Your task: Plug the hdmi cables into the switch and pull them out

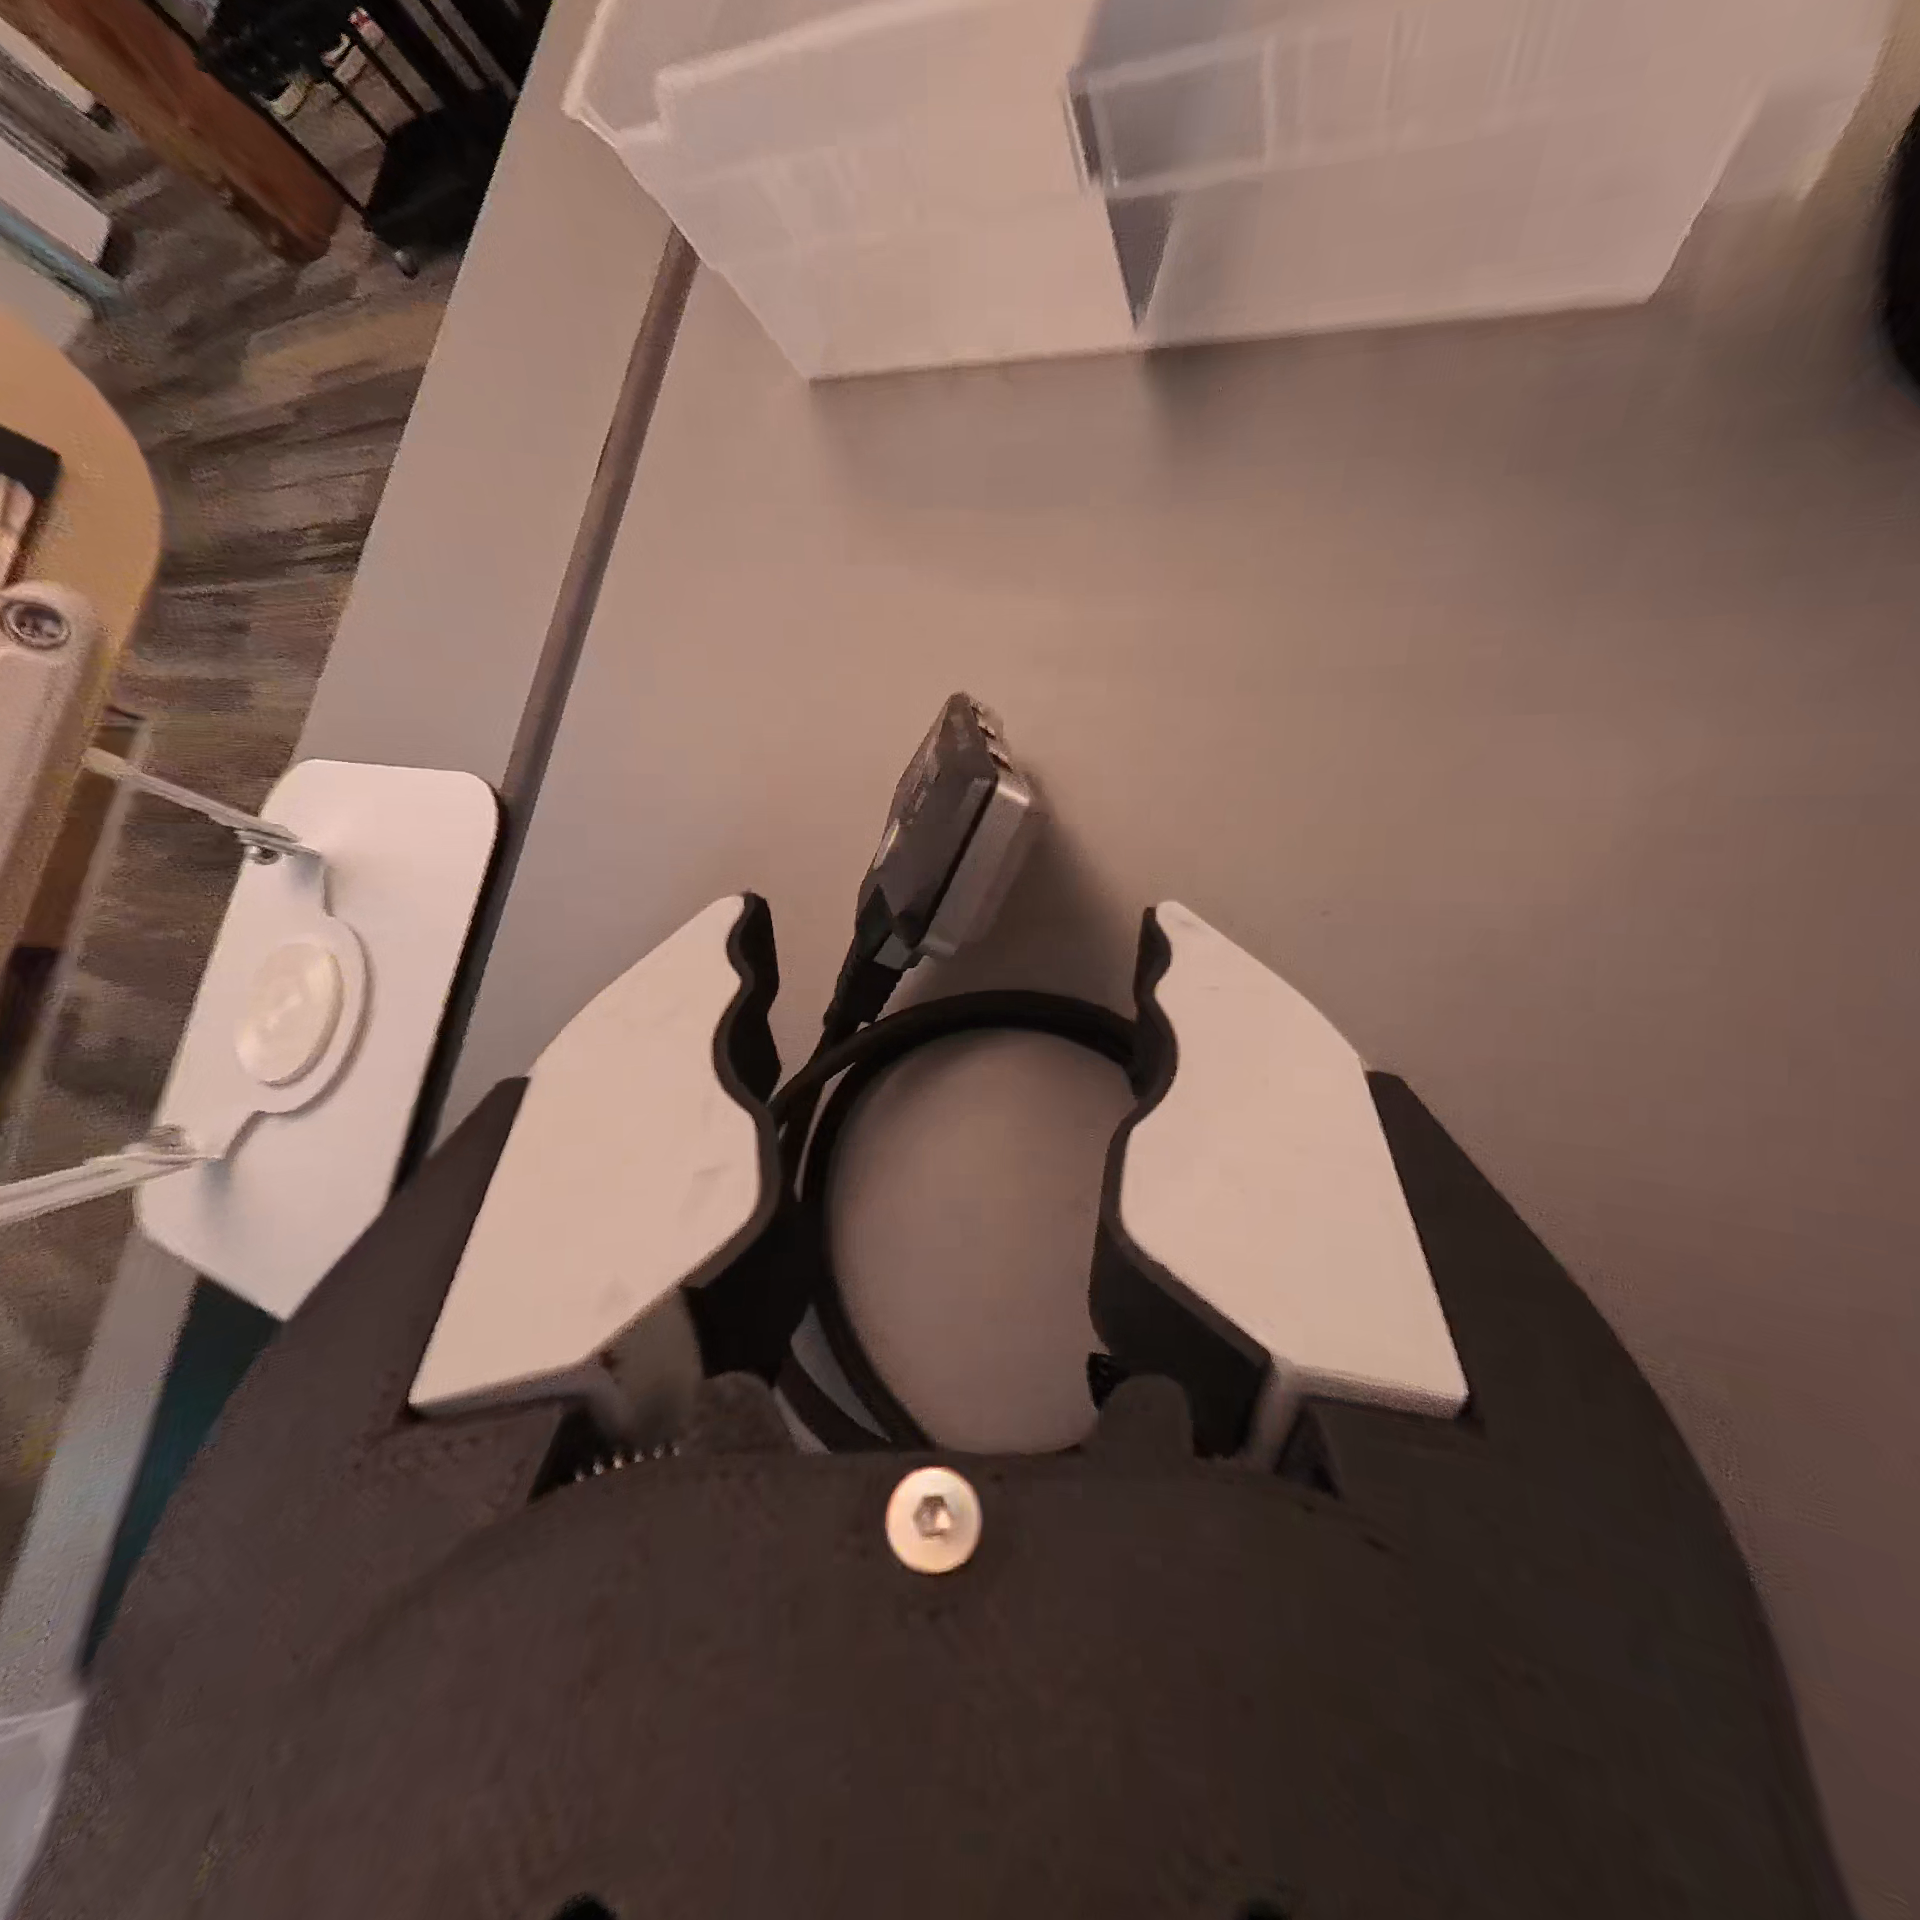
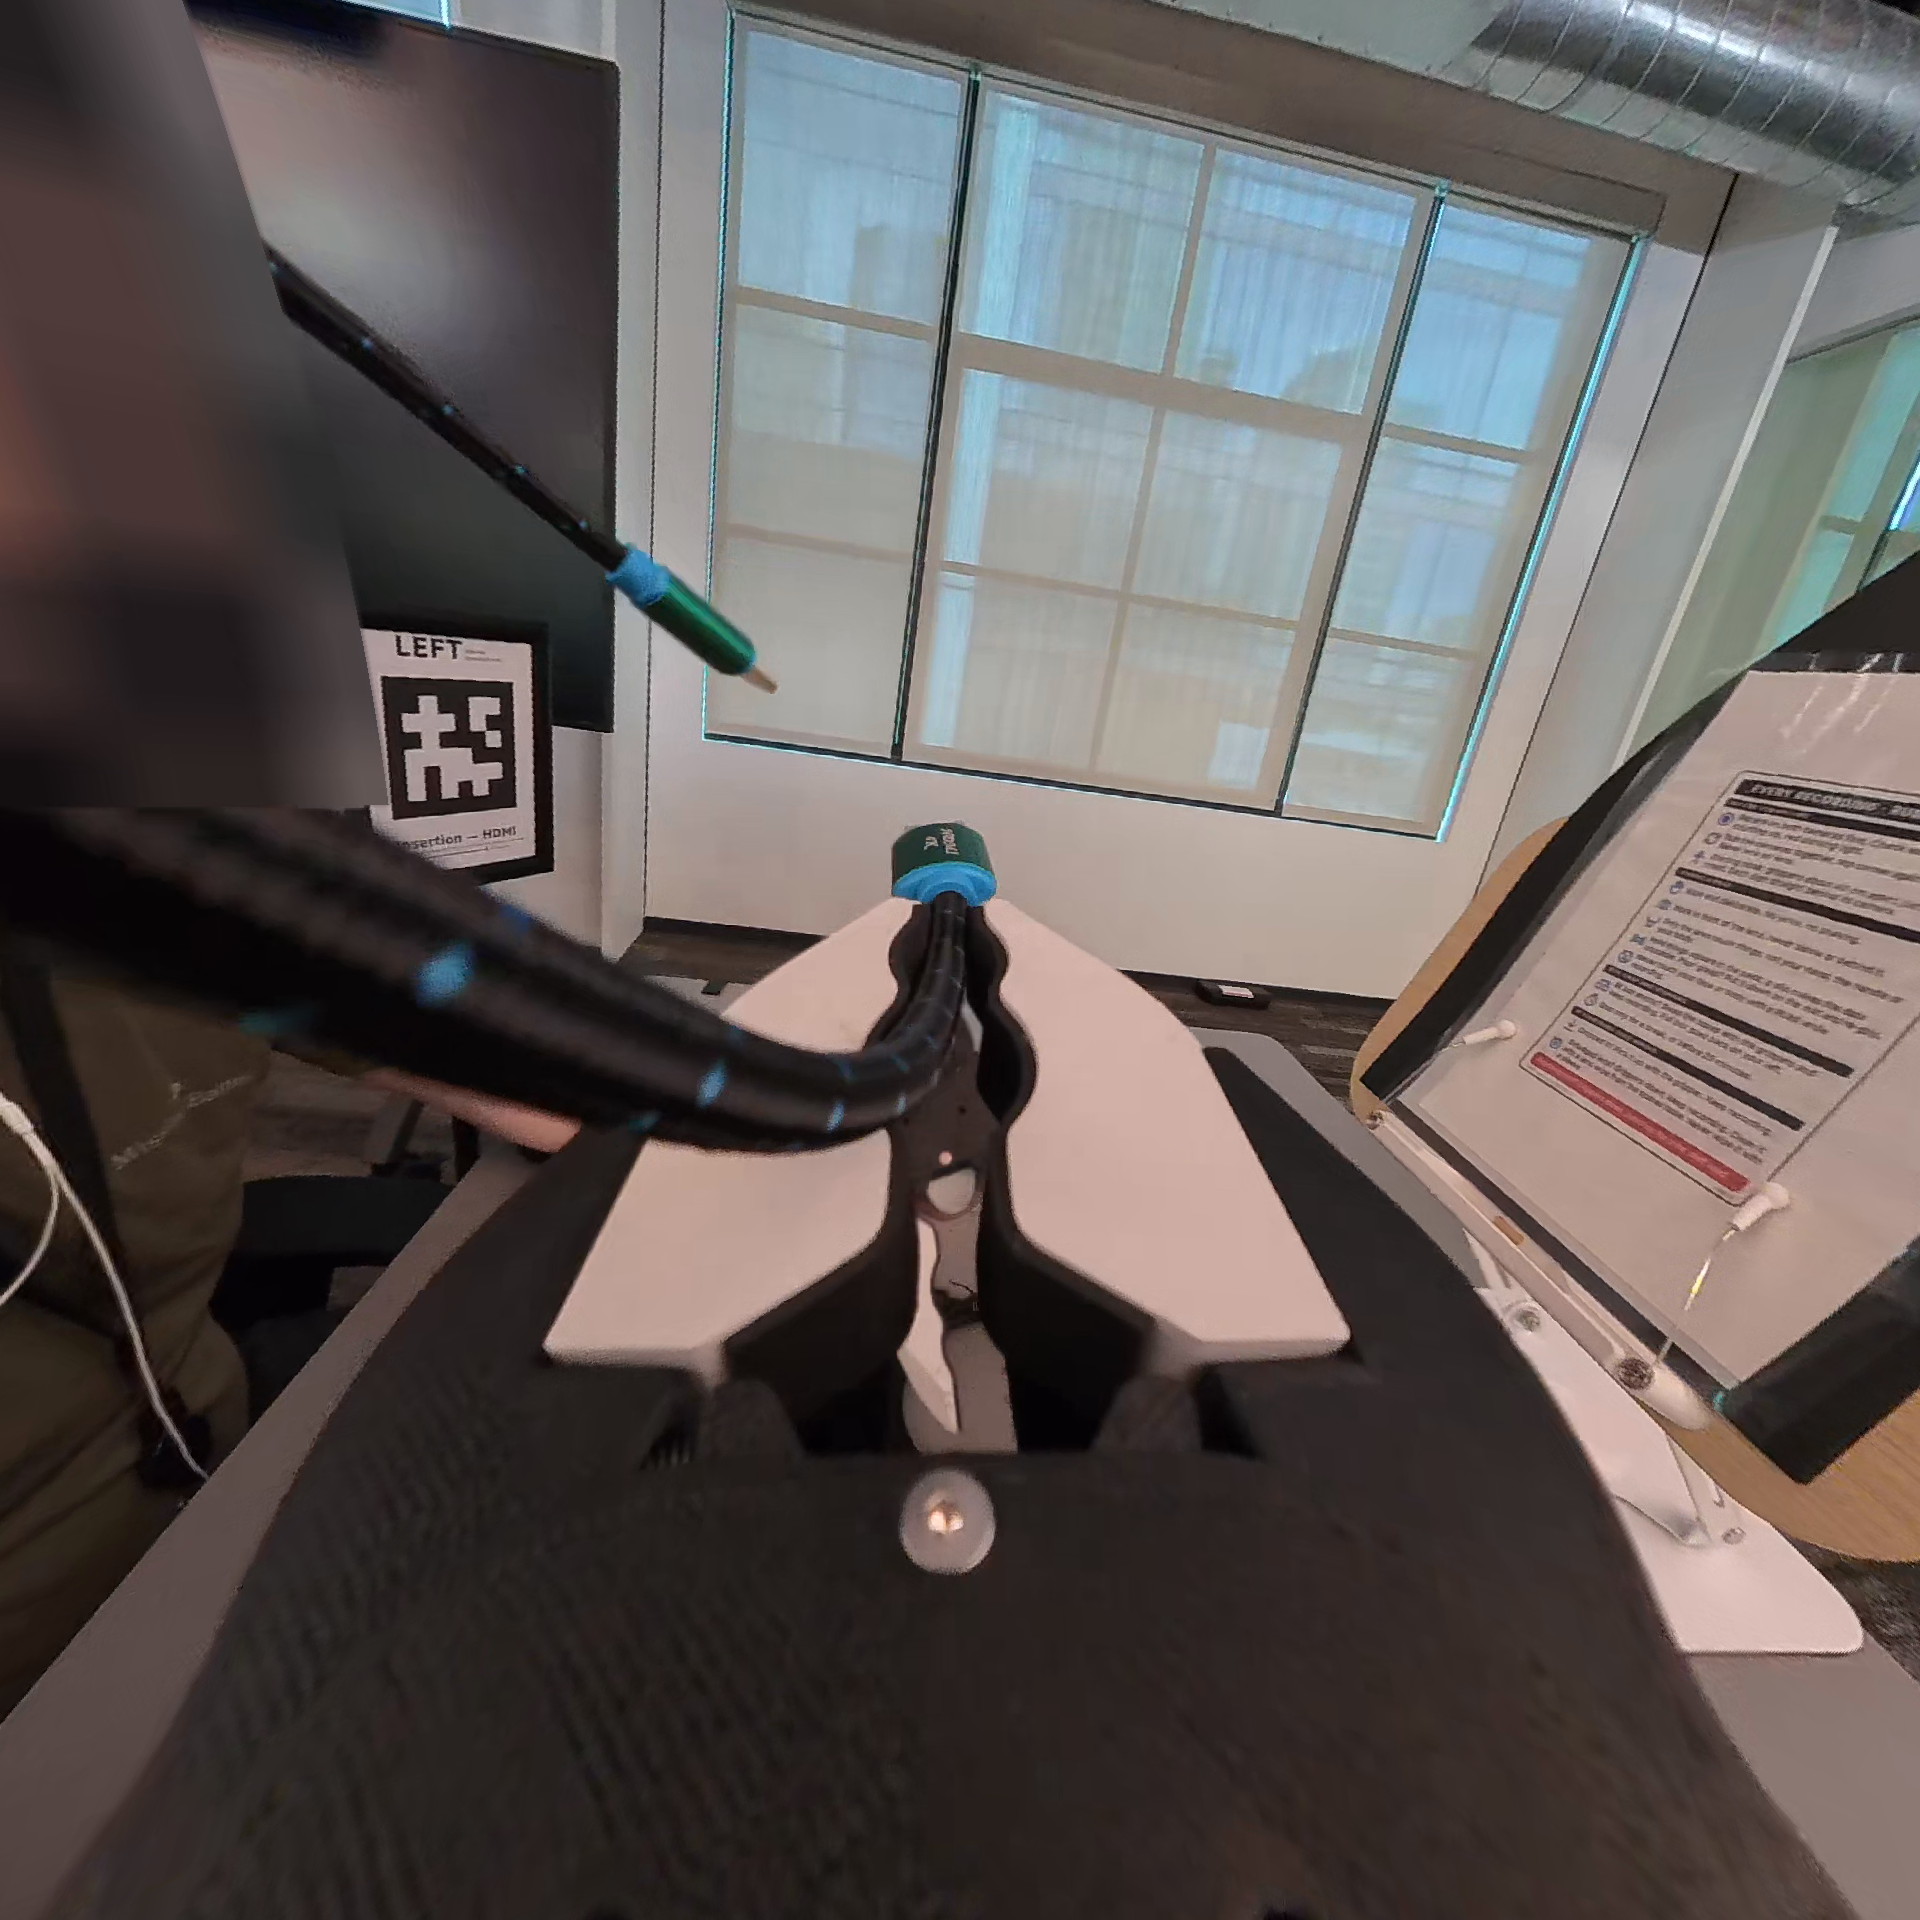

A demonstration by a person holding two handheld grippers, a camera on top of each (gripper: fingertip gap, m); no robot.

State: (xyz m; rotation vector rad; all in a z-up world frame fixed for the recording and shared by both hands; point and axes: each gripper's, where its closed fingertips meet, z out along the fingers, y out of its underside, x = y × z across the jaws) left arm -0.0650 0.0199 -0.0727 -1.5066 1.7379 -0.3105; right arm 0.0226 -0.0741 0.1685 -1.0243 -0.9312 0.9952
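In the left wrist view the HDMI switch [image 1: 951, 831], a small black and silver box, lies on the grey table [image 1: 1455, 727] just beyond my fingertips. Its thin black lead [image 1: 987, 1013] loops back between my fingers. My left gripper [image 1: 954, 920] is open and holds nothing. My right gripper [image 2: 935, 920] is raised in the air and shut on a black braided HDMI cable [image 2: 727, 1070], just behind its green plug with a blue collar [image 2: 940, 857]. The cable's other green plug [image 2: 707, 623] hangs free at the upper left. The switch does not show in the right wrist view.
A clear plastic bin [image 1: 1143, 177] stands at the back of the table. A white stand base [image 1: 332, 1018] sits at the table's left edge. A sheet in an acrylic holder [image 2: 1714, 987] stands at the right. A marker card [image 2: 457, 748] and a seated person [image 2: 104, 1247] are at the left.
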